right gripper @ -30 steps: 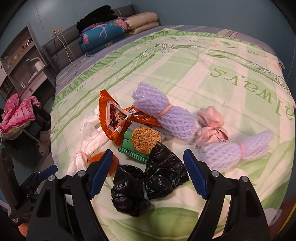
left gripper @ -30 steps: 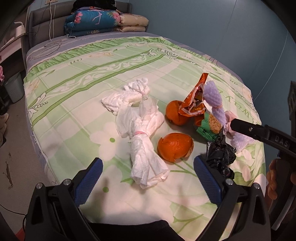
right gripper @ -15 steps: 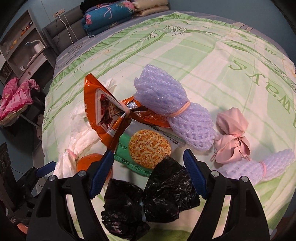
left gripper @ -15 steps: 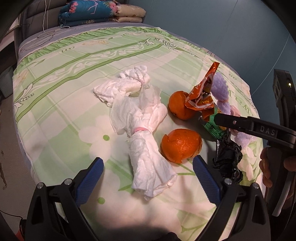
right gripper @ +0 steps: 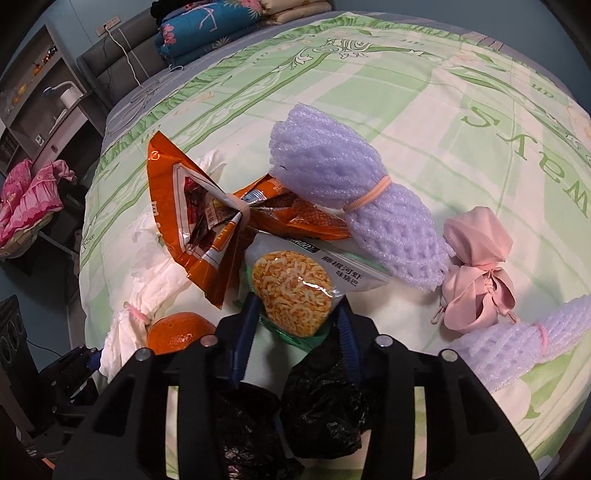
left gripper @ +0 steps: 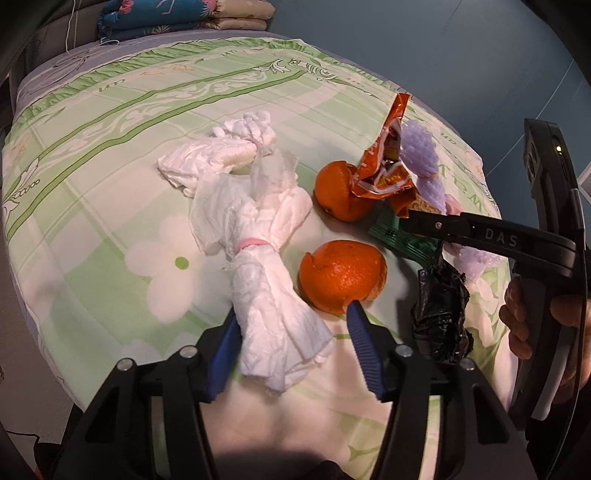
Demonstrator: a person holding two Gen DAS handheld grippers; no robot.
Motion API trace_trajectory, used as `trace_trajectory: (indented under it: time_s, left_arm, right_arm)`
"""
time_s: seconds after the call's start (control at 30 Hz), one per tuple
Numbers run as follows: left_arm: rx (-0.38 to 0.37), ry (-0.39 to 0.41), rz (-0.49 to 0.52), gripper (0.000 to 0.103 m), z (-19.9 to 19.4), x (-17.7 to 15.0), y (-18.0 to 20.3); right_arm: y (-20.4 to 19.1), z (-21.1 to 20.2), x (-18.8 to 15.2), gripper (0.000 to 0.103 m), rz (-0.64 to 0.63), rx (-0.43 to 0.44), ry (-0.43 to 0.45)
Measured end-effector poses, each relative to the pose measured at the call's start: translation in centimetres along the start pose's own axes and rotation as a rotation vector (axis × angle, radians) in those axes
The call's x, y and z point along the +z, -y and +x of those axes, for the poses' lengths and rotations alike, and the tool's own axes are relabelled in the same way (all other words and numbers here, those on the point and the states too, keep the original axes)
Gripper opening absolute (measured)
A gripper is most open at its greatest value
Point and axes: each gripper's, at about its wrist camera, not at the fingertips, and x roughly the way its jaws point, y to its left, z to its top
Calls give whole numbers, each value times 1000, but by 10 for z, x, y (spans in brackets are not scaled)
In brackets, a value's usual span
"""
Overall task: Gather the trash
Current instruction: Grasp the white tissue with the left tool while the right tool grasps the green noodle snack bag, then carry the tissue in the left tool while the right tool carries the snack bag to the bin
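Trash lies on a green flowered bedspread (left gripper: pixel 110 155). My left gripper (left gripper: pixel 291 347) is half closed around the near end of a white tissue bundle (left gripper: pixel 273 317) tied with a pink band; its jaws flank the bundle with a gap on the right. An orange peel (left gripper: pixel 341 278) lies just right of it. My right gripper (right gripper: pixel 297 338) is narrowed around the near end of a green snack packet (right gripper: pixel 295 291), above a black plastic bag (right gripper: pixel 321 402). An orange wrapper (right gripper: pixel 195 229) and purple foam net (right gripper: pixel 351 210) lie beyond.
A pink cloth knot (right gripper: pixel 476 266) and a second purple foam net (right gripper: pixel 524 343) lie at right. A second orange peel (left gripper: pixel 338 192) sits by the wrapper. Folded quilts (right gripper: pixel 214 26) are at the headboard. The bed edge drops off at left, with shelves (right gripper: pixel 33 99) beyond.
Both grippers moved forward and down, and their jaws narrowed: the left around the tissue bundle's end, the right around the snack packet's end.
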Motion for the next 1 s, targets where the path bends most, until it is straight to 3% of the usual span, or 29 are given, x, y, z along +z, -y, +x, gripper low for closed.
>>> trace_trajectory:
  time_s: [0.2,0.3,1.0]
  left_arm:
    - [-25,-11,10,26,-4,-2,4]
    - [-23,-13,20,20,-4,-1,5]
    - [-37,51,64,14,-48,-6,23]
  right_arm:
    - [-1,-6,0,24,-2,-6,10]
    - [-1,-11,0,22,-4,-5,22]
    - [8,-89,-14,21,24,45,145]
